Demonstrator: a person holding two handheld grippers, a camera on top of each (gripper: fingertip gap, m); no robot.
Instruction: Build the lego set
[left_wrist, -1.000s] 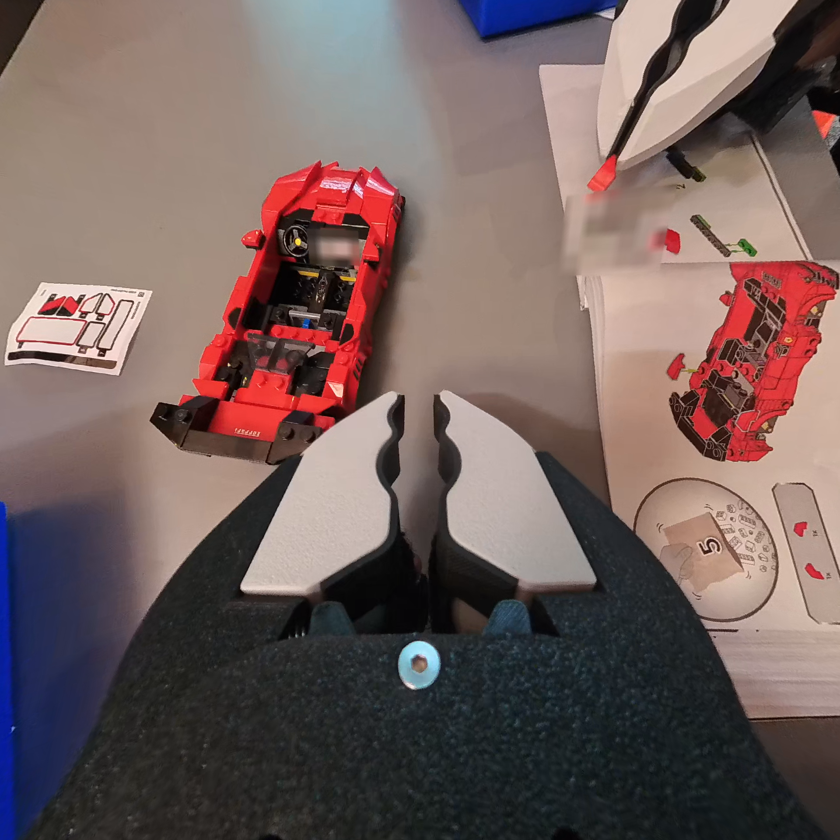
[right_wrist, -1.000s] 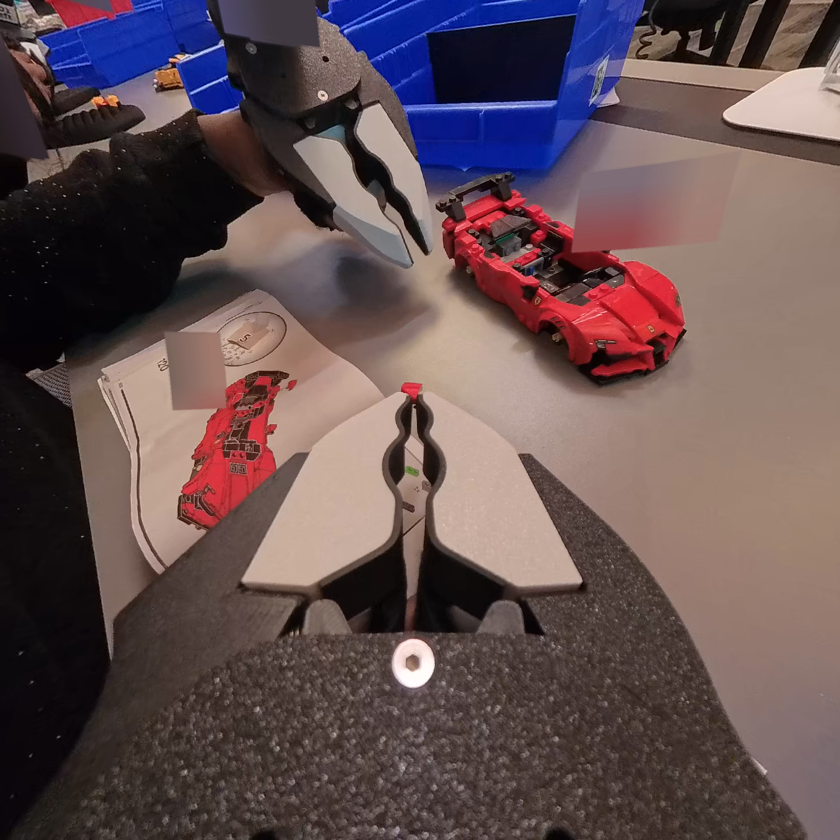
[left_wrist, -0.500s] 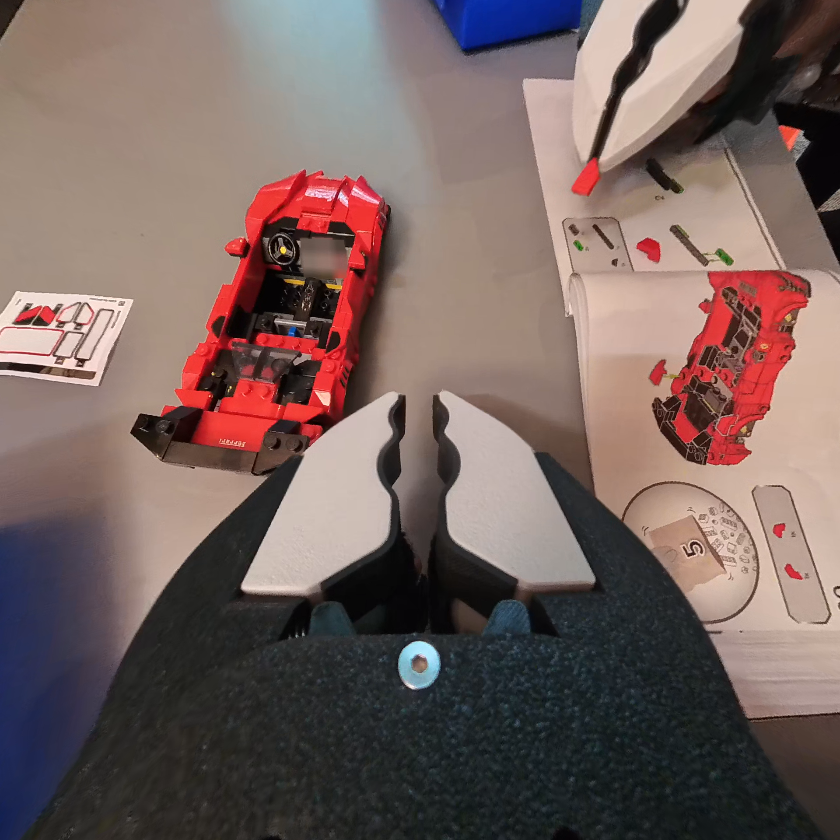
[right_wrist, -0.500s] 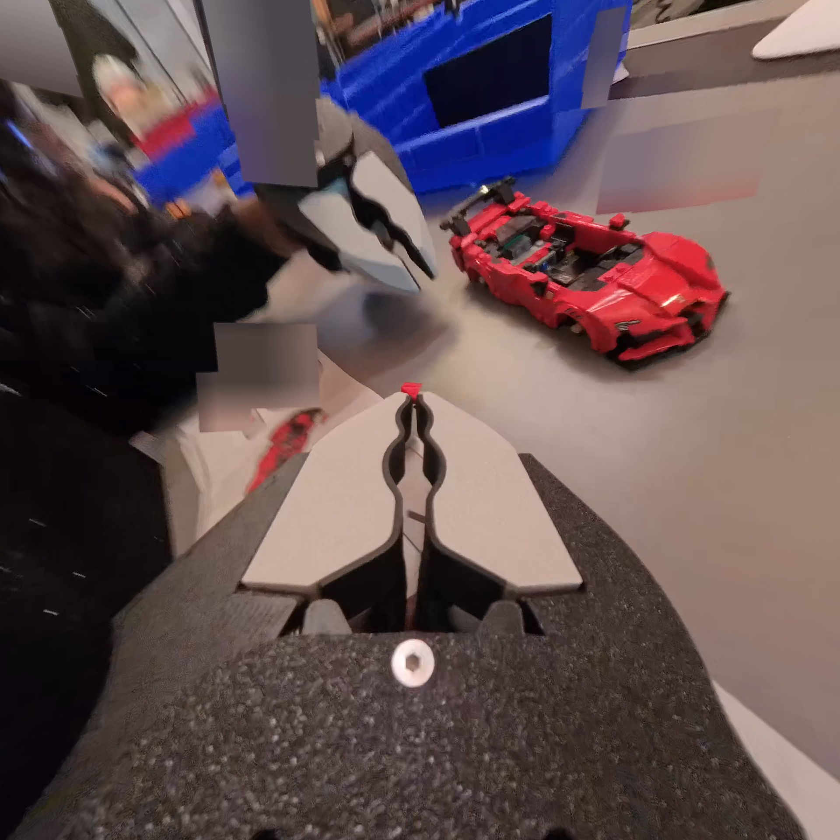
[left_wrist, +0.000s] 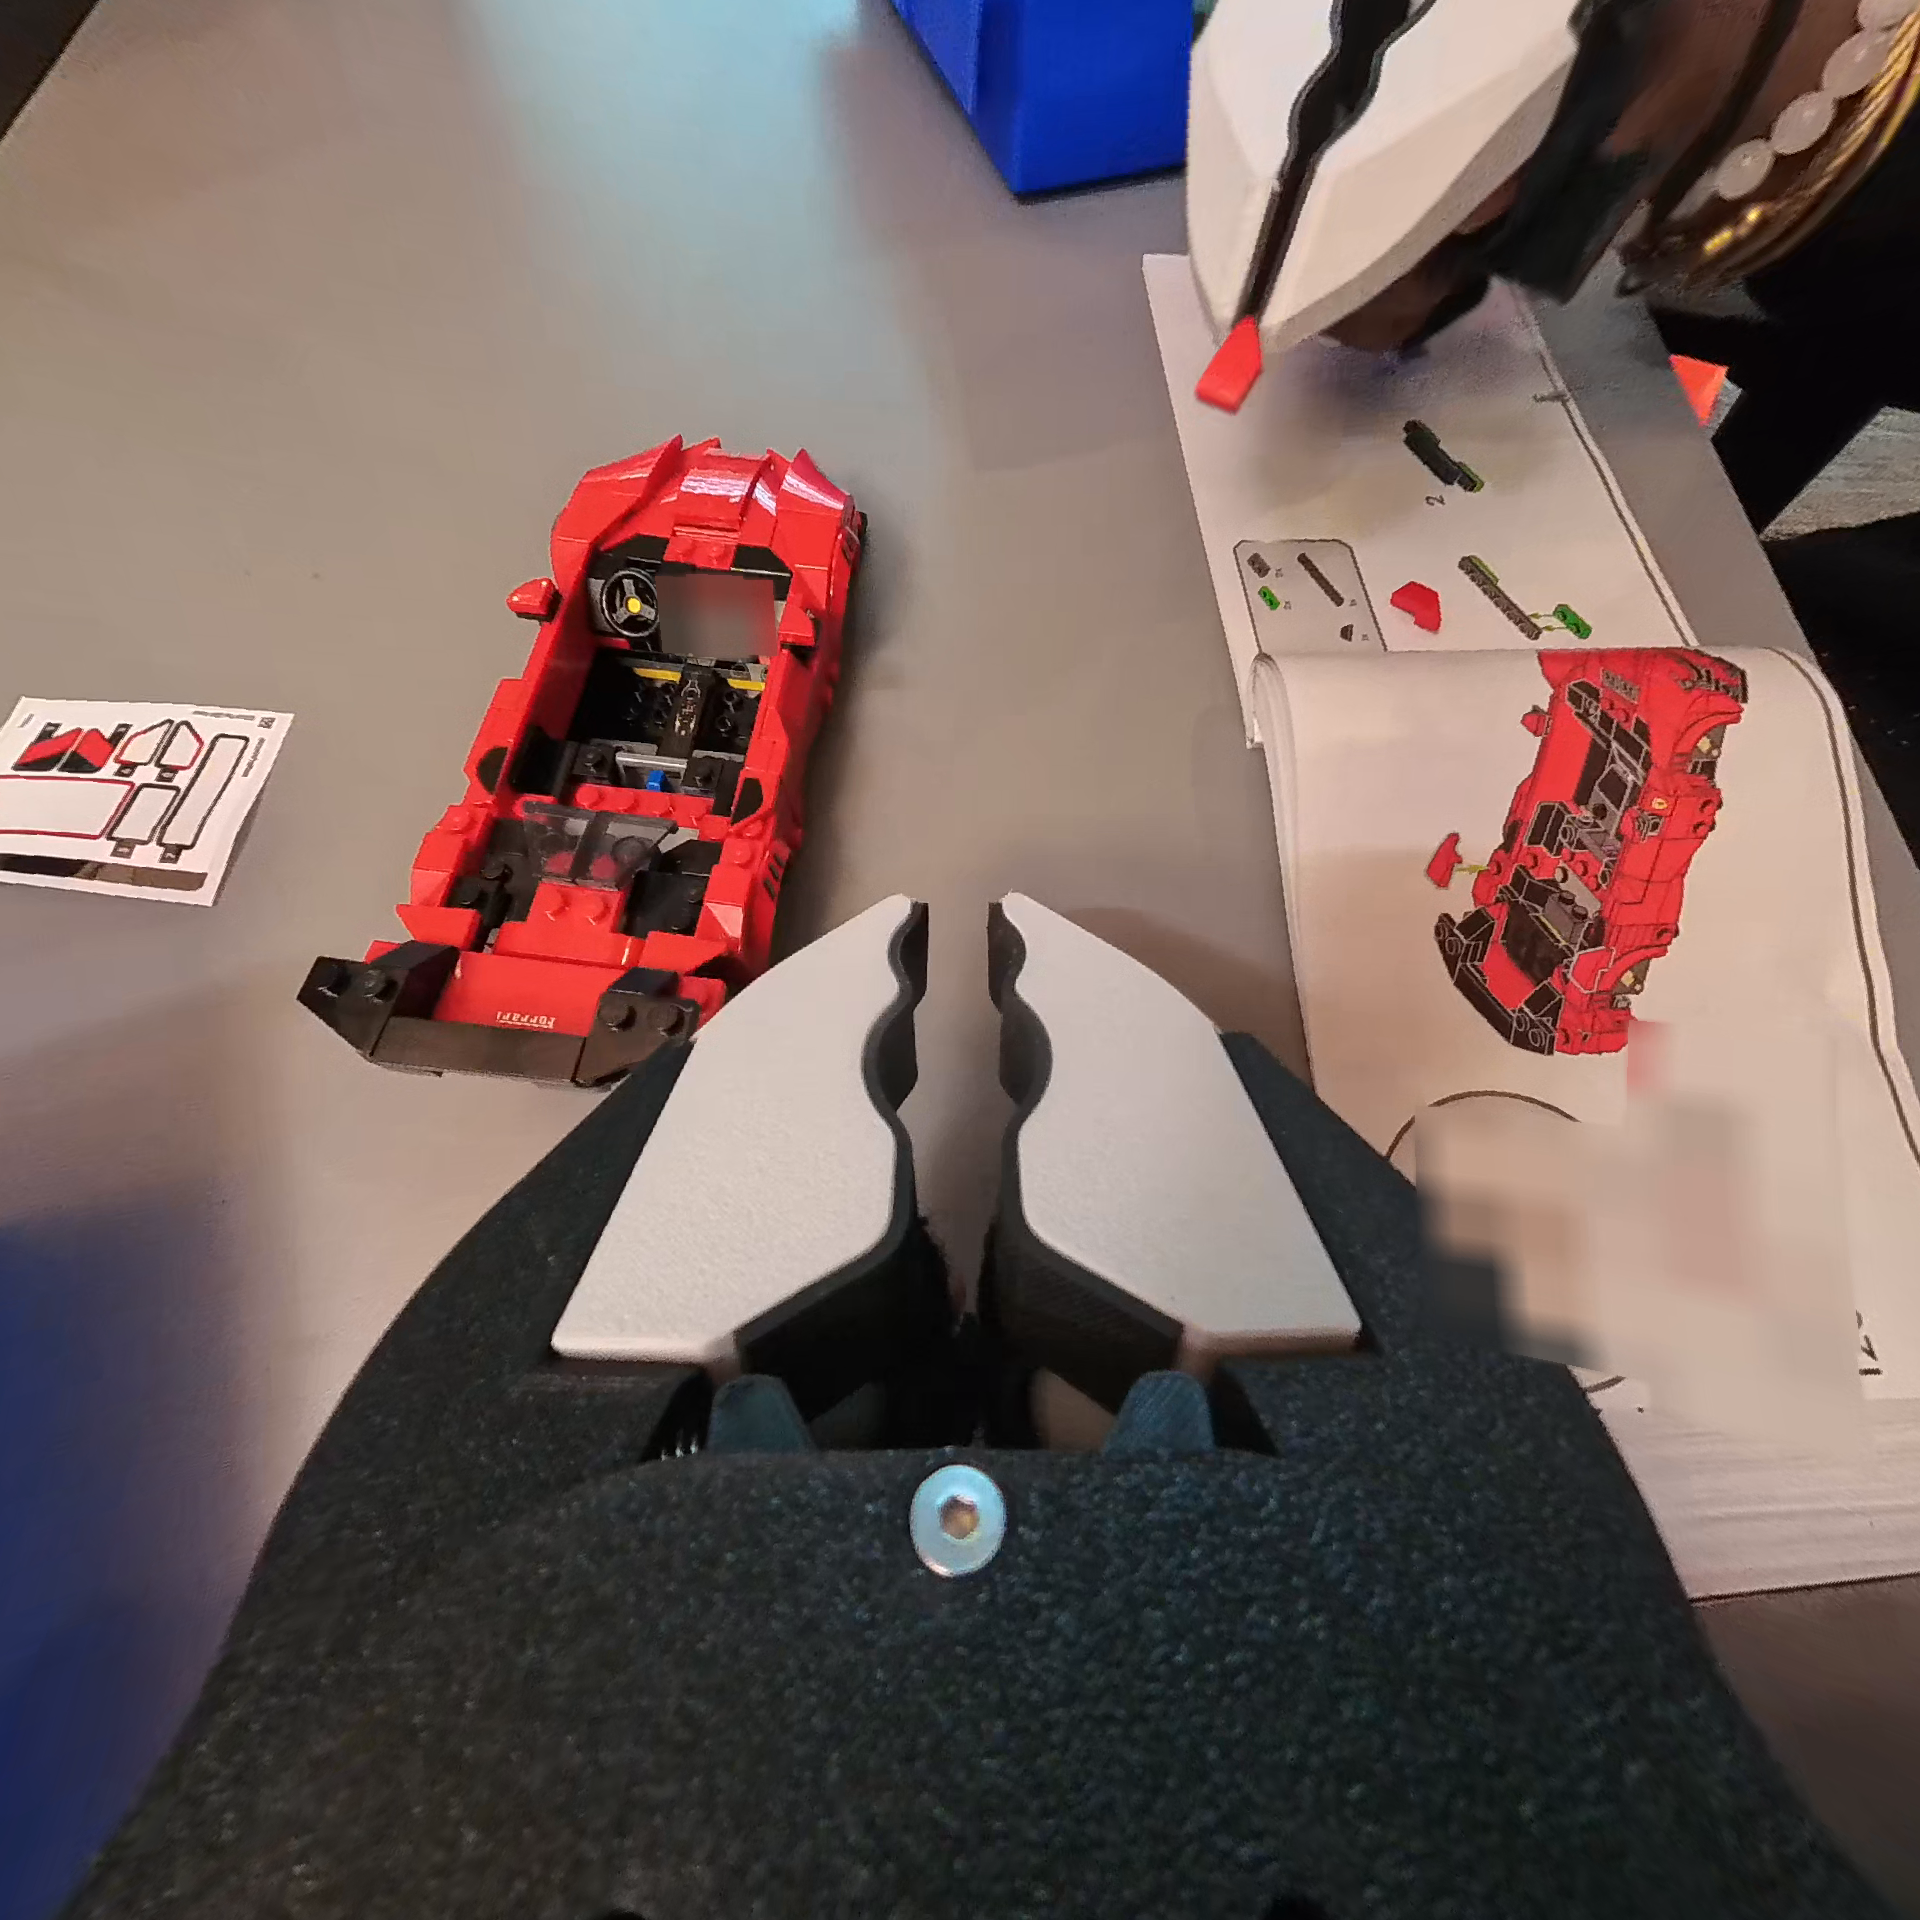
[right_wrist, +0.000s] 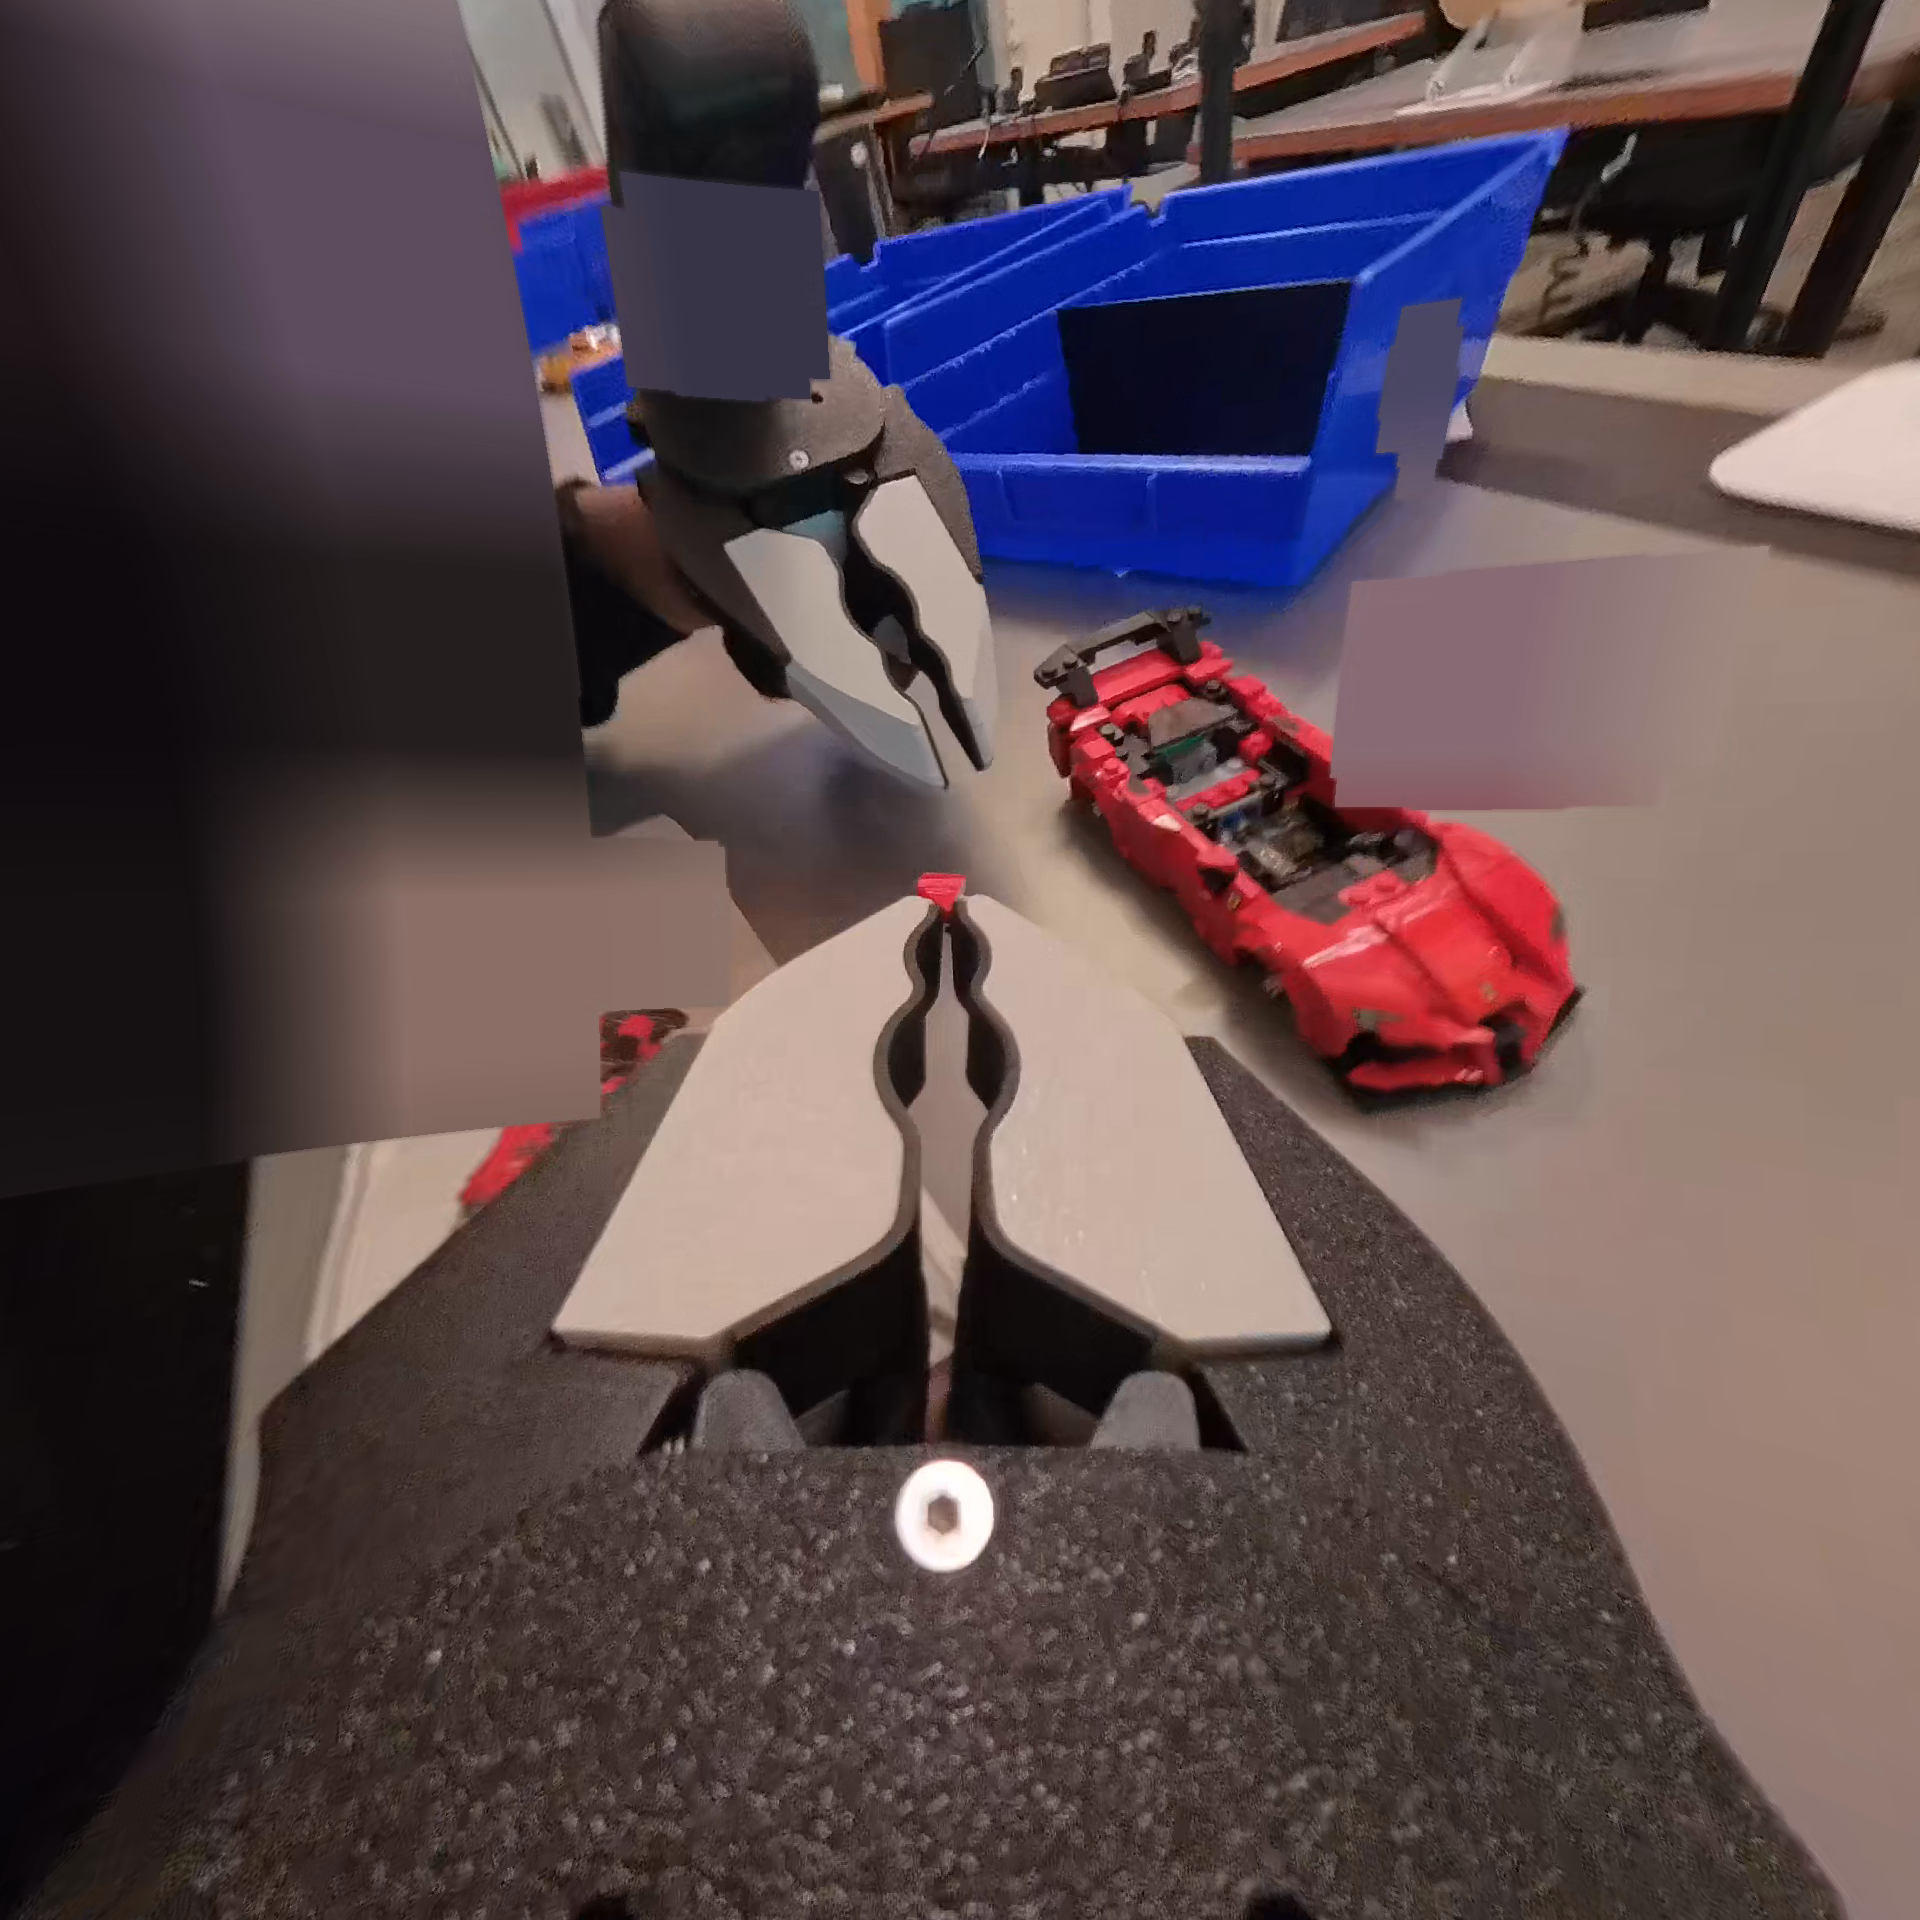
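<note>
A partly built red lego car (left_wrist: 644, 769) stands on the grey table, roof off, its black rear end towards my left gripper. My left gripper (left_wrist: 956, 914) hovers just behind the car's right rear corner, jaws a narrow gap apart with nothing between them. It also shows in the right wrist view (right_wrist: 961, 753). My right gripper (right_wrist: 940, 904) is shut on a small red sloped piece (right_wrist: 940, 888) at its tips. In the left wrist view that gripper (left_wrist: 1242, 332) holds the red piece (left_wrist: 1231, 364) above the open instruction booklet (left_wrist: 1558, 831), to the right of the car (right_wrist: 1299, 852).
A sticker sheet (left_wrist: 125, 800) lies left of the car. Blue bins (right_wrist: 1195, 416) stand behind the car, and one (left_wrist: 1081, 94) shows at the far edge. A small orange-red piece (left_wrist: 1699, 379) lies right of the booklet. A white flat object (right_wrist: 1829, 468) lies at the far right. Left tips to right tips: about 11 cm.
My right gripper has lifted off the booklet with the red piece and moved left, towards the car. My left gripper has barely moved and keeps the same narrow gap.
</note>
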